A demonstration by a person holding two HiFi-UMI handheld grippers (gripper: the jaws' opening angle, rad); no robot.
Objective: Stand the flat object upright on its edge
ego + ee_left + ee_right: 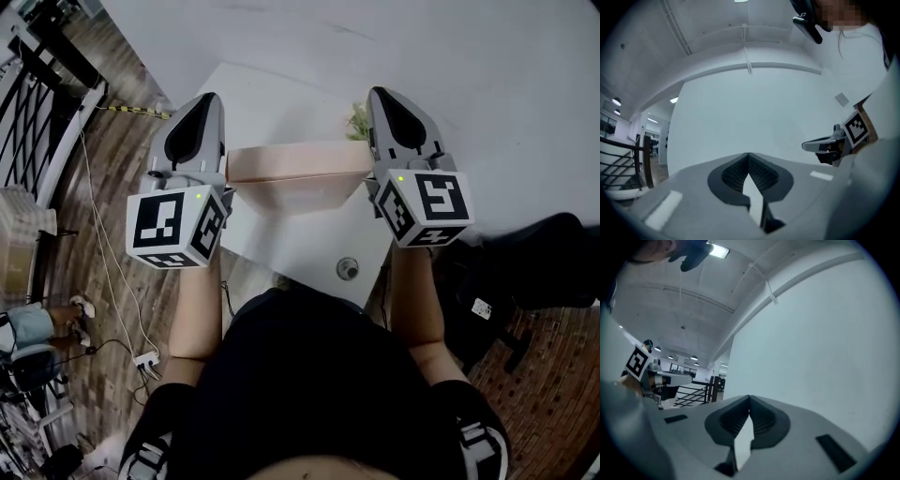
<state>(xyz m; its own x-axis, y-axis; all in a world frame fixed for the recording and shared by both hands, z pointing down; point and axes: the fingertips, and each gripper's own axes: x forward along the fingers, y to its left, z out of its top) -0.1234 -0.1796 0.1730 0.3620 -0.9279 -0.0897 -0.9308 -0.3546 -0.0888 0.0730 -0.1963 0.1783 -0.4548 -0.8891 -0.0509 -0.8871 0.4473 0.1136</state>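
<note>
A flat tan cardboard box (296, 161) sits on the white table (309, 246) between my two grippers. Its narrow tan side faces up and a paler broad face is turned toward me, so it looks to be standing on its edge. My left gripper (202, 99) is held up beside the box's left end, and my right gripper (380, 94) beside its right end. In the left gripper view the jaws (748, 155) meet at the tips with nothing between them. The right gripper view shows the same (749, 397). Both views face a bare white wall, and the box is in neither.
A small round fitting (348, 268) lies on the table near me, and a small green plant (357, 122) stands behind the box. A black chair (534, 272) is at the right. A dark railing (37, 103) and cables (103, 281) on the wooden floor are at the left.
</note>
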